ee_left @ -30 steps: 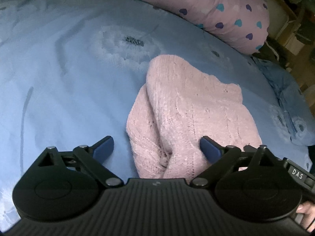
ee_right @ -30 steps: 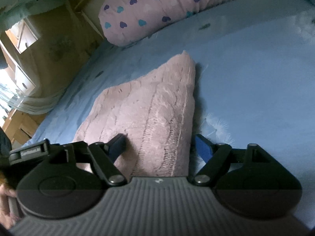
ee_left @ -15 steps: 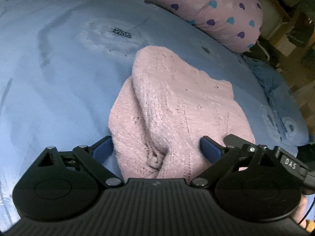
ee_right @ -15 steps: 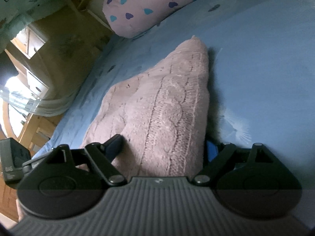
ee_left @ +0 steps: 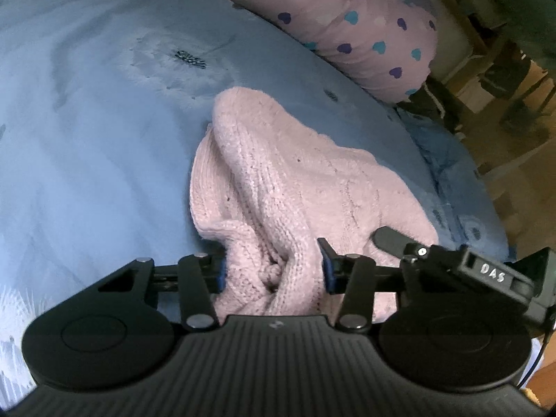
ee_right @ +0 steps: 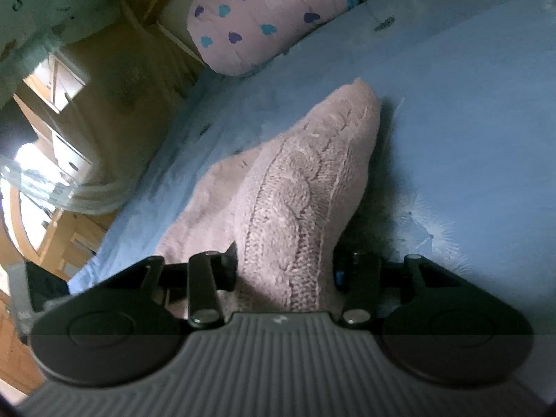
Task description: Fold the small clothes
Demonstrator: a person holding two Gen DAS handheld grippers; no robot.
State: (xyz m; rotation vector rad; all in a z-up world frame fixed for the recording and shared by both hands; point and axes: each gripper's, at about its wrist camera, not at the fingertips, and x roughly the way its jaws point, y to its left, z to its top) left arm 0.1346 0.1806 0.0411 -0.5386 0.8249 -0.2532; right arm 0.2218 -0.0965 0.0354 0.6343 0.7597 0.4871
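Blue bedding with pale dandelion prints covers the bed [ee_left: 87, 160] on which everything lies, though the account starts at the jaws. Those of the left gripper [ee_left: 274, 271] are closing, with a bunched fold of the pink cable-knit sweater [ee_left: 288, 187] between them, and the blue pads press into the knit on both sides. Those of the right gripper [ee_right: 285, 271] are closing too, around a raised ridge of the same sweater [ee_right: 299, 191], and the wool fills the gap from one finger to the other. From both grips the sweater runs away across the bed, crumpled and partly doubled over itself, its far end tapering to a rounded point. Part of the right gripper shows at the right edge of the left wrist view, just beside the sweater's near hem. Beyond the sweater, near the bed's far edge, lies a pink pillow with blue and purple hearts [ee_left: 347, 17]. Wooden furniture [ee_right: 59, 160] stands off the bed
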